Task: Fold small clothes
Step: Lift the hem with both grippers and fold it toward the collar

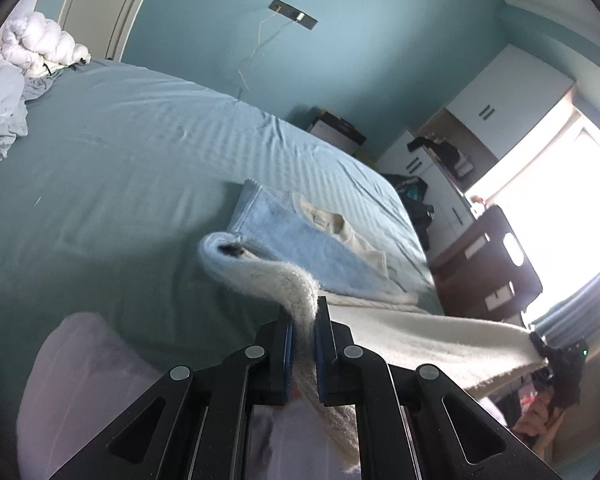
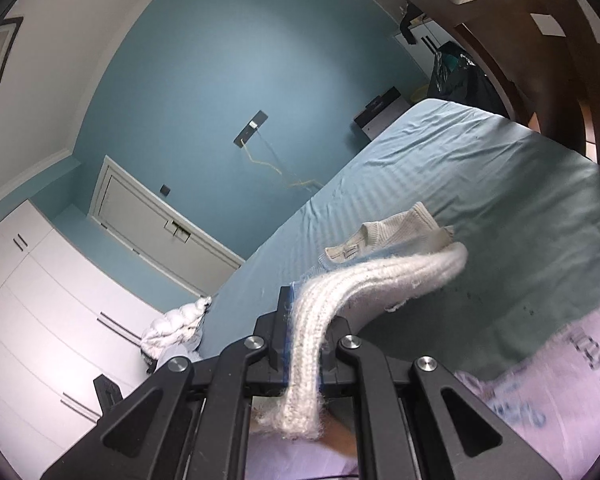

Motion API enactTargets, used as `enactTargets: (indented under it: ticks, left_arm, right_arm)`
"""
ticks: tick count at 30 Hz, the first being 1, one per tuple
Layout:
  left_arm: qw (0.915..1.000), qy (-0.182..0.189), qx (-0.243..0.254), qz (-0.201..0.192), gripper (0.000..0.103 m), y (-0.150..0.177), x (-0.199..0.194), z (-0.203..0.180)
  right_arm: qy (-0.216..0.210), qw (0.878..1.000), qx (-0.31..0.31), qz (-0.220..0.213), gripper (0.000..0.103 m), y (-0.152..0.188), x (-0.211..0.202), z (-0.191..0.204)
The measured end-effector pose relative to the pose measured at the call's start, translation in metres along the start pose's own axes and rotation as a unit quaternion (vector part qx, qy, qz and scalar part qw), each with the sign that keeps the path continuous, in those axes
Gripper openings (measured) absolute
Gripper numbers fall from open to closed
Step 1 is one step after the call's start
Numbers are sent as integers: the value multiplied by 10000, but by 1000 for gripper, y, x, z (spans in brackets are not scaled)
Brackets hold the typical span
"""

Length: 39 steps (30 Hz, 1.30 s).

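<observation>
Black and big at the bottom of the left wrist view, the left gripper [image 1: 303, 312] has its jaws squeezed tight on a fuzzy white edge of the small sweater [image 1: 300, 236]. That sweater is light blue on the outside and white and woolly on the inside. Its far part lies on the blue-green bed sheet [image 1: 120, 160], and its near part is lifted up off the bed. A white stretch of it runs off to the right, where the right gripper [image 1: 539, 340] pinches its other corner. A pile of white bedding [image 1: 36, 44] sits at the far left end of the bed. In the right wrist view, the right gripper [image 2: 305, 300] is up close too, and its jaws are shut tight on a thick white knit edge of the small sweater [image 2: 379, 272]. This edge bends up and away to the bed, where the white collar lies on the bed sheet [image 2: 499, 184]. White wardrobe doors [image 2: 40, 280] fill the left side.
</observation>
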<state>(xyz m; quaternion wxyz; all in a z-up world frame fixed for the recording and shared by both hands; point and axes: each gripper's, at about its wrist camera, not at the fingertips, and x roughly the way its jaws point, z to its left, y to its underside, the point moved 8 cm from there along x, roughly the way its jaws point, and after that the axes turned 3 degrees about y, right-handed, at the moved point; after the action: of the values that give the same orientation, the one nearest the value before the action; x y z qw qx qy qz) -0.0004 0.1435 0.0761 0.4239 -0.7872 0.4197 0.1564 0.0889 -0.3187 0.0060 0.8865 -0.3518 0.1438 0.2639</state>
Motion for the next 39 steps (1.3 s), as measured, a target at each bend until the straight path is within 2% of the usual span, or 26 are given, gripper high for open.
enactTargets:
  ticks: [6, 10, 12, 15, 17, 20, 24, 26, 28, 29, 32, 35, 36, 37, 38, 39]
  left_arm:
    - [9996, -60, 100, 276, 8, 27, -27, -11]
    - [9991, -51, 207, 368, 8, 39, -43, -21]
    - [9988, -70, 236, 434, 8, 40, -40, -24]
    - [9975, -223, 385, 550, 8, 47, -30, -20]
    - [9970, -299, 302, 651, 8, 47, -15, -11]
    - [9969, -207, 38, 753, 8, 36, 1, 0]
    - [9963, 104, -129, 839, 8, -6, 26, 3]
    - [9953, 226, -264, 904, 8, -40, 55, 4]
    - [9939, 296, -280, 1026, 8, -75, 92, 5]
    - [9934, 306, -444, 1017, 8, -97, 115, 9]
    - [9898, 202, -949, 1040, 8, -156, 189, 30]
    - [9827, -76, -1511, 1073, 9, -192, 274, 62]
    - [9813, -66, -1614, 1045, 10, -198, 297, 70]
    - [9792, -27, -1724, 1068, 16, -199, 320, 78]
    - [9745, 17, -1917, 1171, 38, -193, 347, 91]
    - [9700, -41, -2096, 1230, 60, -186, 362, 102]
  right_arm:
    - [153, 9997, -66, 200, 4, 14, -39, 0]
    - [67, 9991, 63, 422, 4, 20, -50, 2]
    - [268, 9974, 161, 651, 4, 23, -43, -5]
    - [910, 9917, 40, 905, 4, 27, -23, -25]
    - [927, 9897, 269, 1054, 4, 24, -4, -41]
    - [908, 9878, 465, 1176, 4, 5, 16, -52]
    - [814, 9868, 444, 1326, 4, -35, 48, -47]
    - [745, 9849, 574, 1453, 4, -62, 71, -48]
    - [786, 9817, 634, 1617, 4, -102, 113, -54]
    - [790, 9802, 628, 1704, 4, -112, 125, -57]
    - [1053, 9707, 796, 2009, 4, -164, 207, -85]
    - [1296, 9599, 1163, 2196, 7, -188, 283, -123]
    - [1240, 9576, 1350, 2222, 9, -187, 298, -134]
    - [1169, 9532, 1647, 2249, 11, -186, 321, -152]
    - [1121, 9495, 1858, 2266, 19, -182, 336, -166]
    - [1147, 9429, 2114, 2302, 39, -176, 346, -180]
